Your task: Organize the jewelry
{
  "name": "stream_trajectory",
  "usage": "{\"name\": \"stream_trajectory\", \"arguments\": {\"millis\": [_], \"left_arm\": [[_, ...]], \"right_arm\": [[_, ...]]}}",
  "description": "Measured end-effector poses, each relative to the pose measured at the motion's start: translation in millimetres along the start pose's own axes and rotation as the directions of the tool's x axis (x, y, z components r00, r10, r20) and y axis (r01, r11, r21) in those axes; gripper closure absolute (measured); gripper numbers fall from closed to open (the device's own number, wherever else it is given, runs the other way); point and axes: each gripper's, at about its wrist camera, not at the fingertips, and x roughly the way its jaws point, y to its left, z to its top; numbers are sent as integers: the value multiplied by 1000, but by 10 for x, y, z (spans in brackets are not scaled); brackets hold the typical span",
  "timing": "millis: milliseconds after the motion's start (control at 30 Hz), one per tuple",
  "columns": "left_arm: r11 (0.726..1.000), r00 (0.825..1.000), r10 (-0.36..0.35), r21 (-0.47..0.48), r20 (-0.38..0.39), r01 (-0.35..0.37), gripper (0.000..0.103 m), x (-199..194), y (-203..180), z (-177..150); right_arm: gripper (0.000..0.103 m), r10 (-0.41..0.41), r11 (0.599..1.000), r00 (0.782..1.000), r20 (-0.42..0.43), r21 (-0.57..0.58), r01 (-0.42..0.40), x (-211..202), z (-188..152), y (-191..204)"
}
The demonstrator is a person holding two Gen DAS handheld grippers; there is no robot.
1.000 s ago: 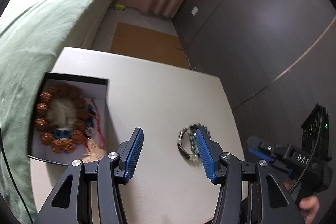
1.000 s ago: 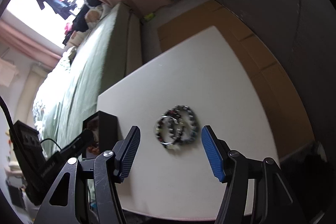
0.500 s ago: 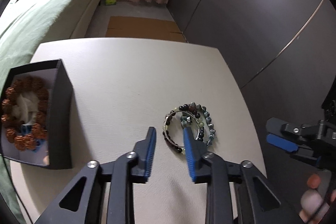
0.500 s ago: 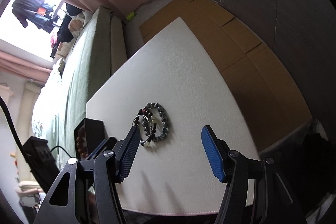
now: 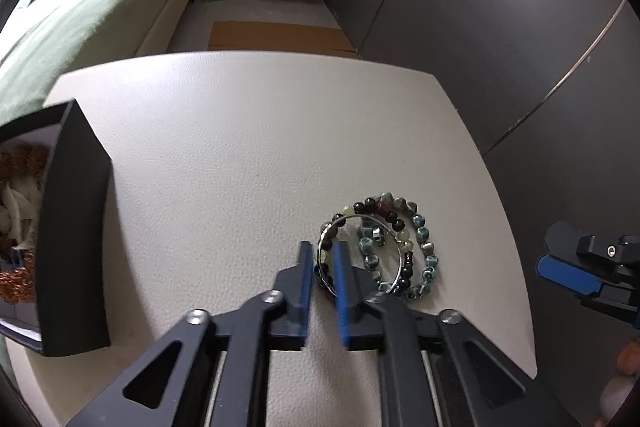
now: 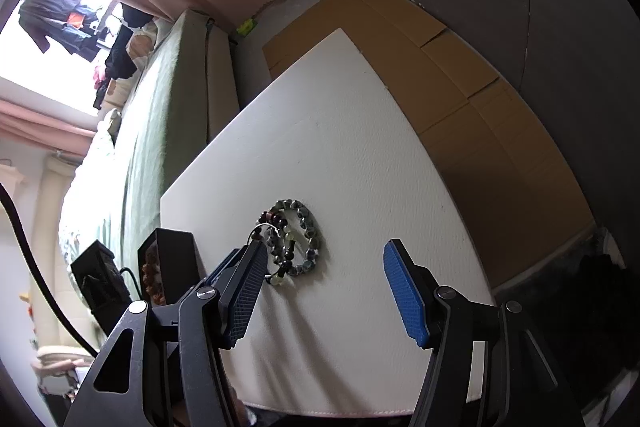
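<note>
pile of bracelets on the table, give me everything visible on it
The pile of bracelets is a small heap of overlapping rings on the white textured table, near its right edge: a strand of blue-grey marbled beads, a darker one with black, maroon and pale green beads, and a thin silver metal hoop lying across them. It lies flat. The left gripper is closed on the pile's left rim, with hoop and dark beads between its blue pads. The right gripper is open beside it, not touching.
</note>
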Motion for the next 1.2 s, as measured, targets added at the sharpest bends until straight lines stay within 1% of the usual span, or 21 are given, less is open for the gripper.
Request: {"name": "stream_trajectory", "arguments": {"millis": [167, 300, 333, 367, 500, 667, 733, 833, 900, 967, 1133, 1200], "left_arm": [[1000, 1000, -17, 5, 5, 17, 97, -14, 5, 5], [998, 998, -62, -6, 32, 62, 98, -186, 55, 41], [997, 996, -75, -11, 40, 75, 102, -242, 76, 50], [996, 995, -90, -19, 47, 91, 102, -299, 100, 60], [991, 989, -125, -31, 78, 127, 102, -495, 173, 86], [988, 985, -139, -58, 101, 145, 102, -661, 318, 112], [987, 984, -139, -66, 115, 147, 102, -727, 368, 133], [985, 980, -143, -78, 141, 155, 102, -855, 464, 160], [984, 978, -141, -87, 156, 156, 102, -932, 534, 176], [983, 976, -139, -95, 165, 156, 102, -984, 597, 192], [981, 973, -134, -116, 190, 158, 102, -1119, 763, 209], [979, 971, -132, -125, 201, 159, 102, -1176, 828, 218]], "right_arm": [[42, -8, 1000, 1000, -11, -12, 8, 60, -5, 54], [42, -16, 999, 1000, -20, -30, 15, 115, -11, 114], [42, -18, 999, 1000, -22, -32, 17, 125, -12, 123], [42, -18, 999, 1000, -24, -35, 17, 142, -17, 138], [42, 8, 999, 999, -31, -44, -9, 200, -39, 197], [42, 40, 996, 999, -36, -73, -42, 290, -73, 327], [47, 30, 995, 999, -39, -95, -34, 347, -95, 392], [56, 14, 994, 999, -49, -111, -19, 459, -115, 461], [69, 13, 993, 998, -64, -114, -21, 537, -112, 481], [75, 1, 993, 997, -71, -121, -9, 606, -107, 495], [76, -63, 991, 995, -78, -125, 53, 727, -81, 494], [80, -90, 988, 993, -80, -134, 78, 764, -66, 514]]}}
